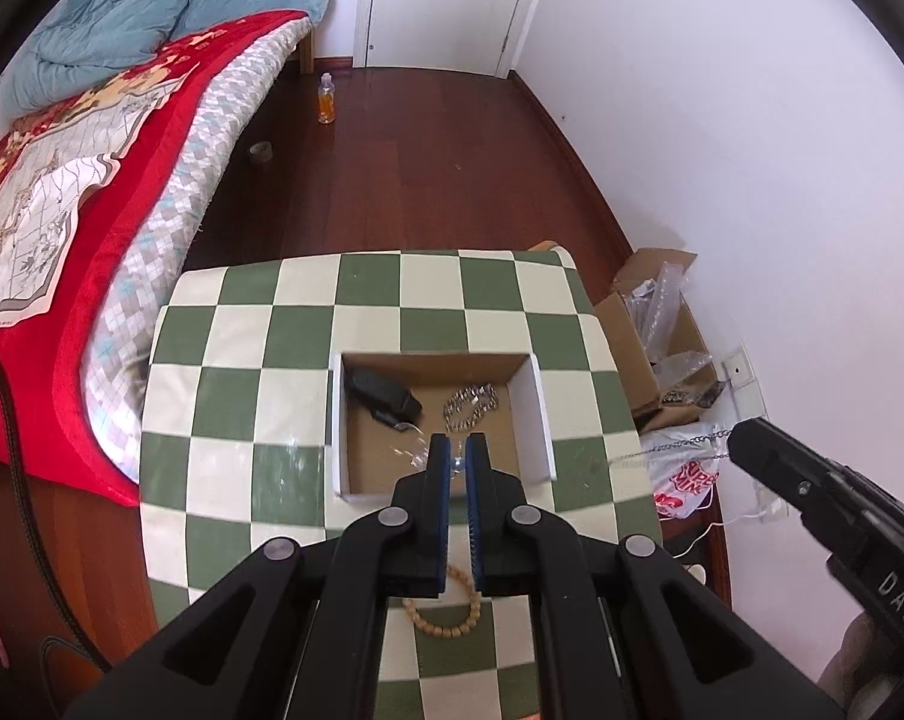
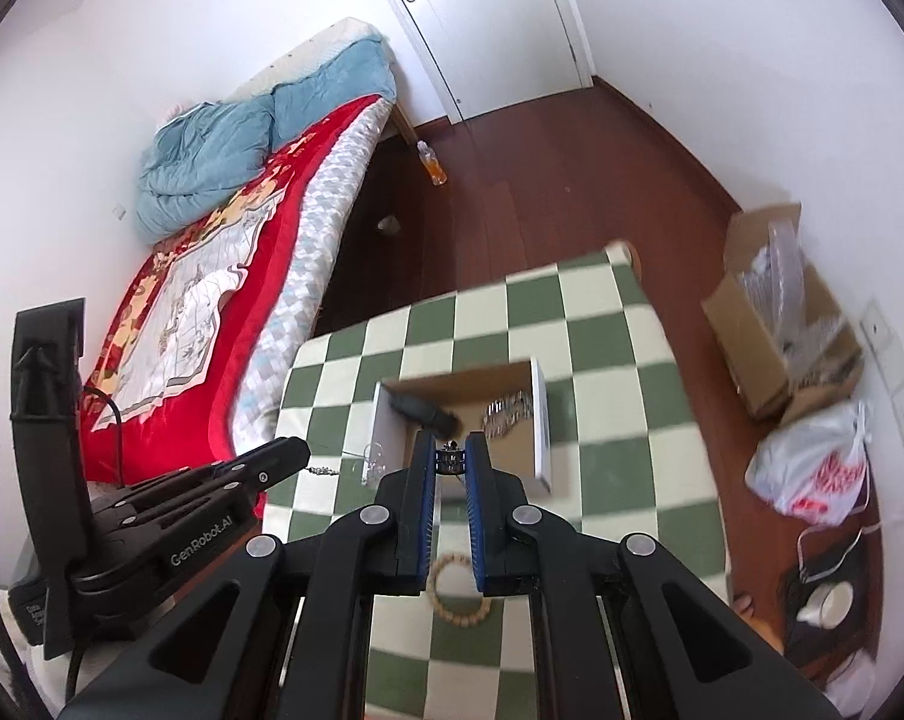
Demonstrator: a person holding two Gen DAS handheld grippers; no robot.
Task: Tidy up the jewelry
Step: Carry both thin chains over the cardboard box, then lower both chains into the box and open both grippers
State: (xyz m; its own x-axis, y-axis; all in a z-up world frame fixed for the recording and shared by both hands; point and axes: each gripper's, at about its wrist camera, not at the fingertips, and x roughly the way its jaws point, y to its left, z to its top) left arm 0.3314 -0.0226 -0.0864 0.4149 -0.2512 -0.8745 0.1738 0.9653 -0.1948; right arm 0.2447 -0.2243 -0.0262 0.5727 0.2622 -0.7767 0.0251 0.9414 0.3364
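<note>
Both hovering over the checkered desk (image 1: 242, 372) by the box (image 1: 544, 420); left gripper (image 1: 458, 456) pinching one end of a thin chain (image 1: 673, 445), right gripper (image 2: 450, 457) pinching the other; silver bracelet (image 1: 471, 405) lying inside the box; bead bracelet (image 1: 446, 612) lying below the jaws.

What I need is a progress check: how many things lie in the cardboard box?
2: a black object far left and a silver bracelet far right in the cardboard box. The left tool, gripping a thin chain, may hide more.
</note>
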